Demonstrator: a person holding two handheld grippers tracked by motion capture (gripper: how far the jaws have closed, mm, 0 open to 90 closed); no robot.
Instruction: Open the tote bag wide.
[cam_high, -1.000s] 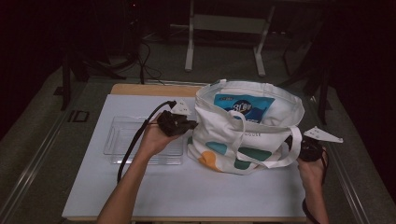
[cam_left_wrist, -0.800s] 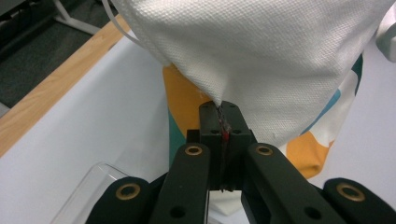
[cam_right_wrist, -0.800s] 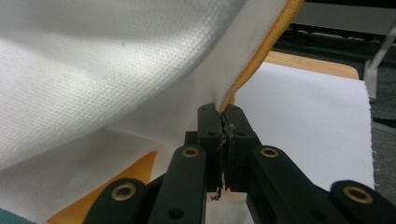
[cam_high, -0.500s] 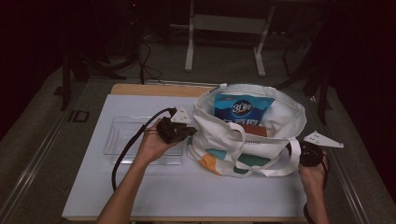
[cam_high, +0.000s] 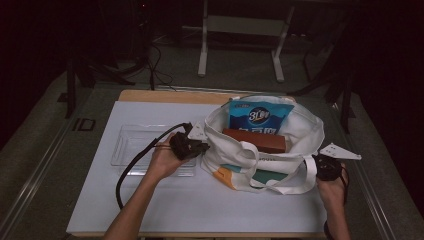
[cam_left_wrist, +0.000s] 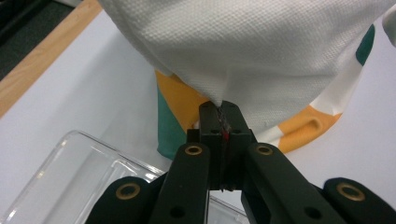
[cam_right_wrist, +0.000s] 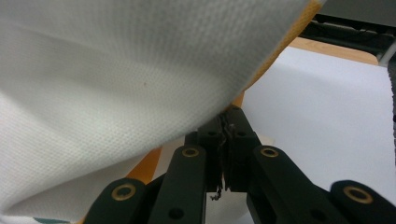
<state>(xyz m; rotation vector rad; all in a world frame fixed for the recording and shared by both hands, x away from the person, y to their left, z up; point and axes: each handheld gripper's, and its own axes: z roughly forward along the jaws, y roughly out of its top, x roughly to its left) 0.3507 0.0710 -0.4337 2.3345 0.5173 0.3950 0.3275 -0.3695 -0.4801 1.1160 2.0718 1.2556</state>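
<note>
A white canvas tote bag (cam_high: 265, 160) with orange and teal patches stands on the white table, mouth held wide. Inside it lean a blue packet (cam_high: 260, 117) and a brown box (cam_high: 255, 140). My left gripper (cam_high: 200, 148) is shut on the bag's left rim; in the left gripper view the cloth (cam_left_wrist: 261, 51) is pinched between the jaws (cam_left_wrist: 223, 112). My right gripper (cam_high: 320, 167) is shut on the bag's right side; in the right gripper view its jaws (cam_right_wrist: 225, 122) clamp the white fabric (cam_right_wrist: 121, 79).
A clear plastic tray (cam_high: 140, 145) lies on the table left of the bag, under my left hand. The white mat (cam_high: 200, 205) covers a wooden tabletop (cam_high: 165, 96). Metal stand legs (cam_high: 202, 50) and cables stand on the dark floor beyond.
The bag's mouth has been pulled wider. The blue packet has sunk and tilted back, and the brown box now shows inside. The right gripper moved slightly outward.
</note>
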